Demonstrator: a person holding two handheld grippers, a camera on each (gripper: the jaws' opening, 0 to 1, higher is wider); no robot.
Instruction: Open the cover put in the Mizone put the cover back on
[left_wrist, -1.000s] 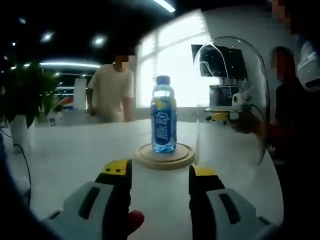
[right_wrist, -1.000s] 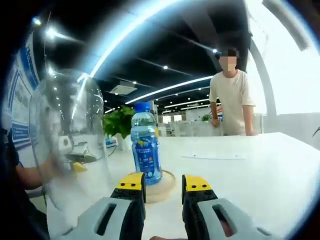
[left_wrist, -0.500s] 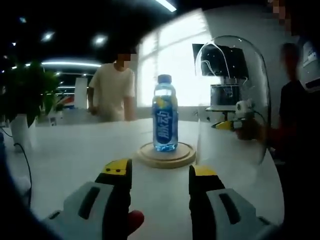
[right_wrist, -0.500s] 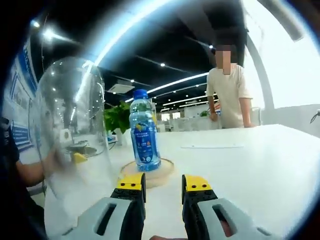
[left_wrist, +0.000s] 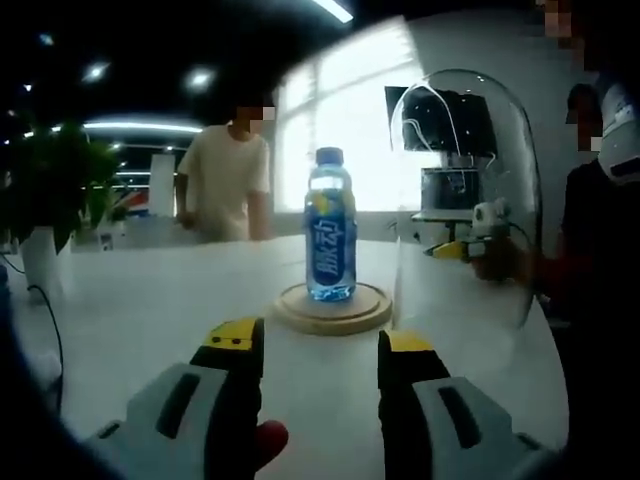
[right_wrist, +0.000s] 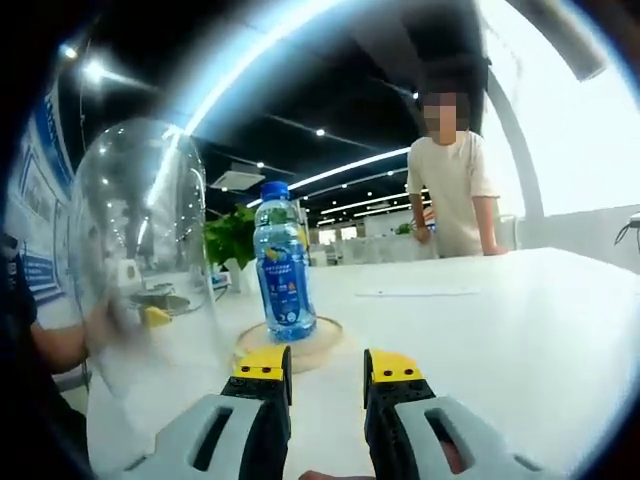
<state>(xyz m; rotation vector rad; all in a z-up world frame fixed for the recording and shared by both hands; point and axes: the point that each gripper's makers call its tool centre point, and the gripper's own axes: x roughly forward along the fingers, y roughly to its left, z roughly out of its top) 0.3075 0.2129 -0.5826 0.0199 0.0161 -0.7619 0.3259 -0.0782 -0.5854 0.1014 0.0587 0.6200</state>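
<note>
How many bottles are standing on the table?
1. A blue plastic drink bottle stands upright on the round wooden base, beside the clear glass dome cover.

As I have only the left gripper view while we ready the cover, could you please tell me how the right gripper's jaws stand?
Observer: In the right gripper view, the right gripper has its jaws apart with nothing between them.
Operator: Thank you. What is it pointing at?
Observer: At the Mizone bottle, upright on the wooden base, with the glass cover to the bottle's left in that view.
Operator: Is anything else on the table there?
Observer: A flat sheet of paper lies on the white table, beyond the bottle to its right.
</note>
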